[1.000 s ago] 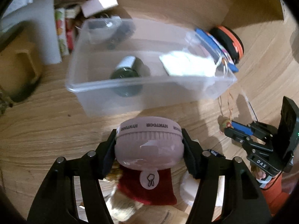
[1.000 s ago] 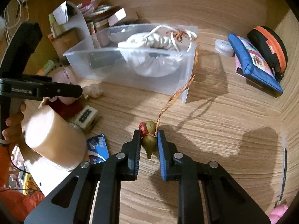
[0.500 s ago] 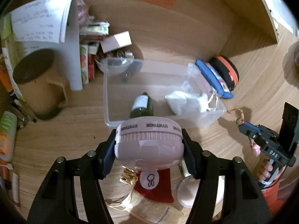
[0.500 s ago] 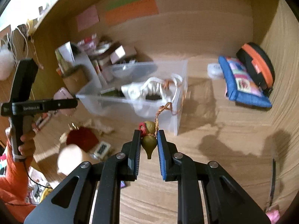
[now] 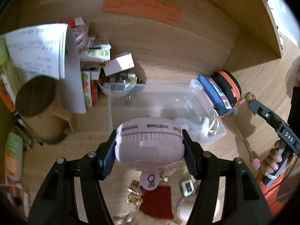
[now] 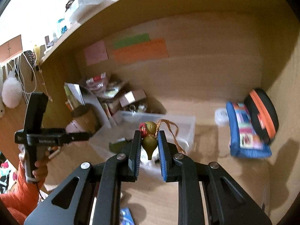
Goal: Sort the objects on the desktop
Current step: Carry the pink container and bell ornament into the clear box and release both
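Note:
My left gripper point(image 5: 149, 146) is shut on a round pink case point(image 5: 149, 148) marked HYNTOOR, held high above the desk in front of the clear plastic bin point(image 5: 159, 101). My right gripper point(image 6: 149, 140) is shut on a small olive gourd charm point(image 6: 149, 140) with a braided orange cord point(image 6: 171, 129), raised over the bin point(image 6: 187, 125). The right gripper also shows at the right of the left wrist view point(image 5: 251, 101), the charm point(image 5: 249, 96) at its tip. A white drawstring pouch point(image 5: 195, 125) lies inside the bin.
A blue pouch point(image 6: 243, 131) and a black-and-orange case point(image 6: 262, 112) lie right of the bin. Boxes, papers and a tan mug point(image 5: 37, 103) crowd the back left. A red pouch point(image 5: 157, 202), a small die-like block point(image 5: 186, 187) and gold foil pieces lie below my left gripper.
Both grippers have risen well above the desk with their objects still held. The bin now looks smaller and farther below. The charm's cord has lifted off the bin's edge.

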Available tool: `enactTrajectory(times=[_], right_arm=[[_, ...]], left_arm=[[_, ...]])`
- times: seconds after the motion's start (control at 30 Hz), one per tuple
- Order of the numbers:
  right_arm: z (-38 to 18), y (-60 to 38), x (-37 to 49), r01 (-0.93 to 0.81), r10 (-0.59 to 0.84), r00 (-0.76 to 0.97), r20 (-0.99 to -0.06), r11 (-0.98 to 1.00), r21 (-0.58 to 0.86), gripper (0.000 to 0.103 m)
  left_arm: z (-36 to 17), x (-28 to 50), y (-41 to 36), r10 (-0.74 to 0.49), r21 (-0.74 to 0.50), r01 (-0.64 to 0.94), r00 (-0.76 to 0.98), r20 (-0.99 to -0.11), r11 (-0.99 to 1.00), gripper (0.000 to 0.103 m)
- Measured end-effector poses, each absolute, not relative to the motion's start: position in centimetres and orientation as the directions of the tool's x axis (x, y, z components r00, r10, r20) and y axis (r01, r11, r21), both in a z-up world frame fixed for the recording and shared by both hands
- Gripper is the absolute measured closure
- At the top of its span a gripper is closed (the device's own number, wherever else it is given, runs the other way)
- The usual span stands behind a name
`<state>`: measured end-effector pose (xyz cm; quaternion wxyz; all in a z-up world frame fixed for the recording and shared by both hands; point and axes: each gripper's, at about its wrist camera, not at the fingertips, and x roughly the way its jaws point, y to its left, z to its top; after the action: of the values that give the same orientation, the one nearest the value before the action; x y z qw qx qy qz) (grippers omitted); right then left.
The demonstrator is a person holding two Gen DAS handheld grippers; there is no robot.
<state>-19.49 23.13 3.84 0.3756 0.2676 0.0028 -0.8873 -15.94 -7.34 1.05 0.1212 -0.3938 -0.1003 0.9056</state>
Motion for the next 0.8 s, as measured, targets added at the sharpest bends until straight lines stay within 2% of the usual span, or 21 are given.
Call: enactTrajectory(times=[0.27, 0.8], right_arm=[[3.7, 18.8, -21.7, 0.704, -0.689, -0.538, -0.485, -0.684, 0.191, 0.087], [-3.0, 14.7, -26.7, 0.688, -0.603, -0.451, -0.658, -0.704, 0.175, 0.087]], left_arm=[[0.9, -19.3, -6.4, 0.286, -0.268, -0.13, -0.653, -0.702, -0.955, 0.041], [-4.1, -25.8, -4.1, 0.225, -0.196, -0.113, -0.564, -0.795, -0.974, 0.041]])
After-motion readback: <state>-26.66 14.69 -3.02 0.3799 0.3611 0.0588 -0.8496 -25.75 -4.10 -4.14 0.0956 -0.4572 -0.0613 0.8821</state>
